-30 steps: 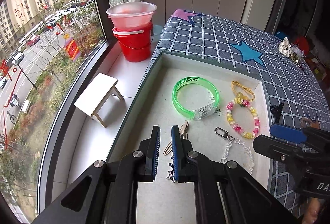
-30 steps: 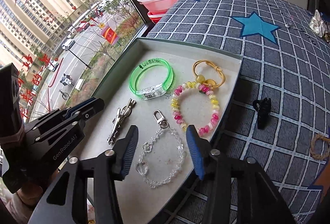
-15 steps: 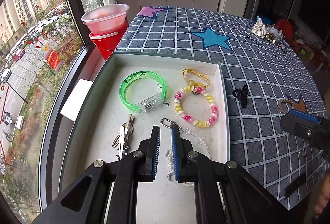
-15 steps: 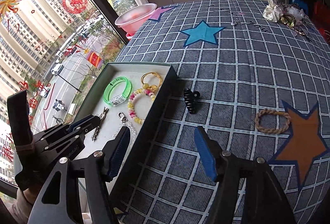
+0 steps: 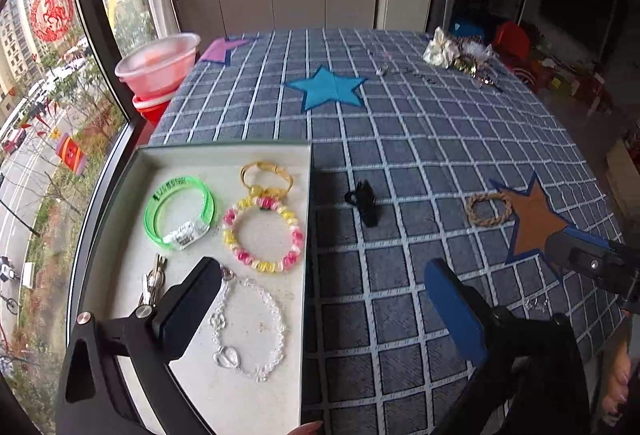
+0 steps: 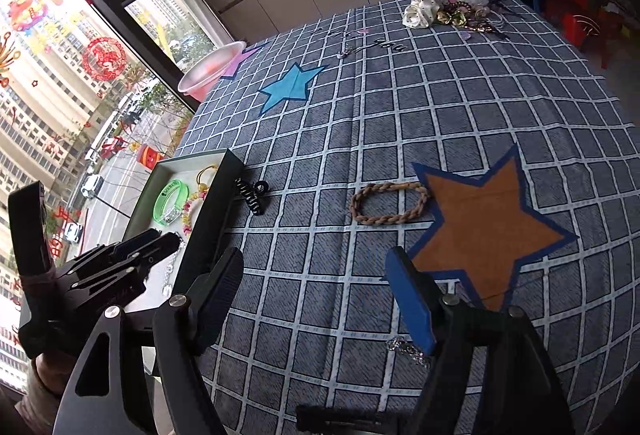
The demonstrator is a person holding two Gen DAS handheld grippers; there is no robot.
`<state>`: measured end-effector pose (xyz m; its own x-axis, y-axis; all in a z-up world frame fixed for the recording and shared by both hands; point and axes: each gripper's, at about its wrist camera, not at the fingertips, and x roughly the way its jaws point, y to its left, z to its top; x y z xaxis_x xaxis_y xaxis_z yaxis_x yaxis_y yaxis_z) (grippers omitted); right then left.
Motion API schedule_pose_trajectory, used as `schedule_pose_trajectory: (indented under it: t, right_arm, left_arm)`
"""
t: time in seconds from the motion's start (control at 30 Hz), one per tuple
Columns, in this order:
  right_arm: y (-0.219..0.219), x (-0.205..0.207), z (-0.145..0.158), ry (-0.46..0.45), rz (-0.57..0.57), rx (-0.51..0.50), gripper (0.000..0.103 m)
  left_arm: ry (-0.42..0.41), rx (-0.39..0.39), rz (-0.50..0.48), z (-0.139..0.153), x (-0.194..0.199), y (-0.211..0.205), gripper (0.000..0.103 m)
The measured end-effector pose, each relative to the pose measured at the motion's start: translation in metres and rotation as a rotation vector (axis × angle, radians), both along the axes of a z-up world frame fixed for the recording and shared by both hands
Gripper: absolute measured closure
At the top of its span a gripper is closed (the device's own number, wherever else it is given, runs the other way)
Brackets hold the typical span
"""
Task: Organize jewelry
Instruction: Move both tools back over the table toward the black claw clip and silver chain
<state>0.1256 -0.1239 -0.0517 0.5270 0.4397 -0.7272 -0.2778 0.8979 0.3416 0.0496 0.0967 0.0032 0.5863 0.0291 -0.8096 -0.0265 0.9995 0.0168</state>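
Both tools swung right; tray (image 5: pixel 224 151) holds five pieces

The silver clip (image 5: pixel 151 285) is half hidden behind a black finger (image 5: pixel 188 309) — the far pile (image 6: pixel 452 9) too small to tell.

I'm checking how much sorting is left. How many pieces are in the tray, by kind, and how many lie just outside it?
Bracelets in tray: 3 (green, beaded, clear)
Hair tie: 1
Metal clip: 1
Outside: black claw clip, braided band: 2
Total: 7
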Motion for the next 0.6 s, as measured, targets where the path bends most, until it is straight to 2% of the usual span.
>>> schedule_pose_trajectory:
  t: [0.2,0.3,0.6]
  right_arm:
    - [-0.035,-0.006,-0.007,0.016,-0.06,0.007,0.021]
    - [-0.047,-0.011,-0.011,0.023,-0.081,0.006,0.015]
    - [-0.08,-0.016,-0.019,0.033,-0.136,0.035,0.015]
  left_arm:
    - [-0.02,0.084,-0.072,0.002,0.008,-0.035,0.0]
    - [0.019,0.059,-0.086,-0.005,0.015,-0.043,0.0]
    - [0.078,0.001,-0.084,-0.026,0.043,-0.055,0.0]
